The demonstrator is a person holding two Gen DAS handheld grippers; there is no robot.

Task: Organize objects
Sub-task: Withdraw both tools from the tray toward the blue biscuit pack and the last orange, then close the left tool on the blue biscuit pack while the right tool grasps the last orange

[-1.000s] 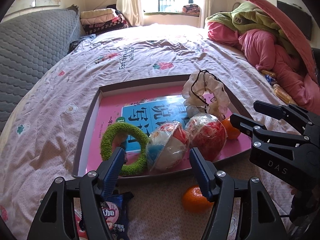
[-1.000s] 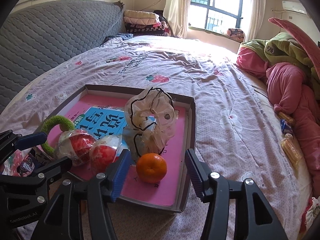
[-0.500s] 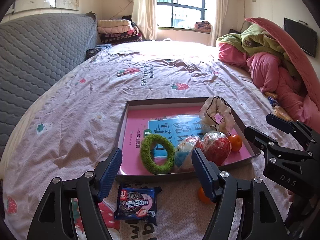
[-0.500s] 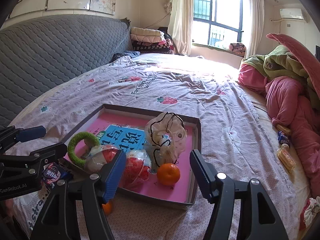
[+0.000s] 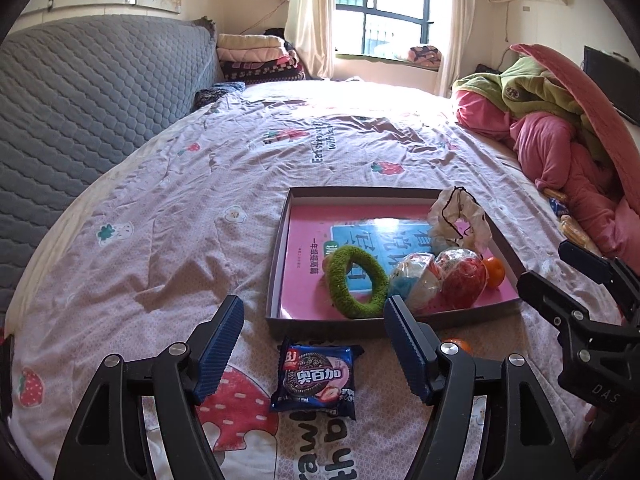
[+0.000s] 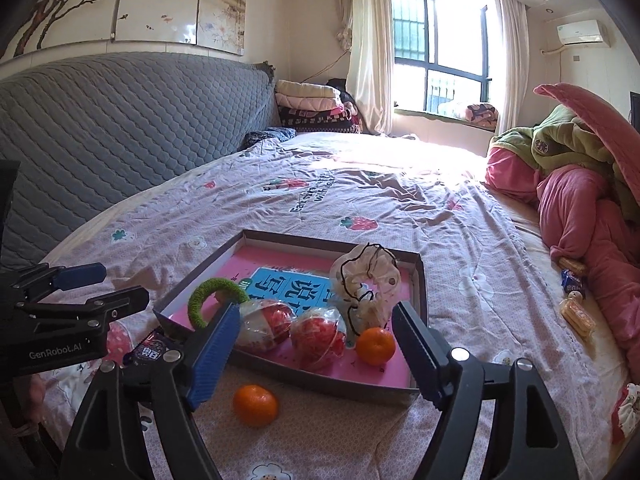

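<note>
A shallow brown box (image 5: 280, 236) (image 6: 420, 280) with a pink book inside lies on the bed. It holds a green fuzzy ring (image 5: 352, 284) (image 6: 212, 288), two wrapped red-and-white balls (image 5: 460, 276) (image 6: 318, 338), a cream scrunchie (image 5: 460, 216) (image 6: 366, 280) and an orange (image 5: 494, 272) (image 6: 375, 346). A second orange (image 6: 255, 405) (image 5: 458, 345) and a blue cookie packet (image 5: 316, 376) (image 6: 150, 352) lie on the sheet in front of the box. My left gripper (image 5: 312, 344) is open and empty above the packet. My right gripper (image 6: 312, 352) is open and empty over the box's near edge.
Pink and green quilts (image 5: 560, 128) are heaped at the right. Small snack packets (image 6: 576, 312) lie beside them. A grey quilted headboard (image 6: 120, 128) runs along the left, with folded blankets (image 6: 312, 108) by the window.
Both grippers have pulled back and risen from the box, so more of the bed shows. The cookie packet has come fully into the left wrist view. Both stay open.
</note>
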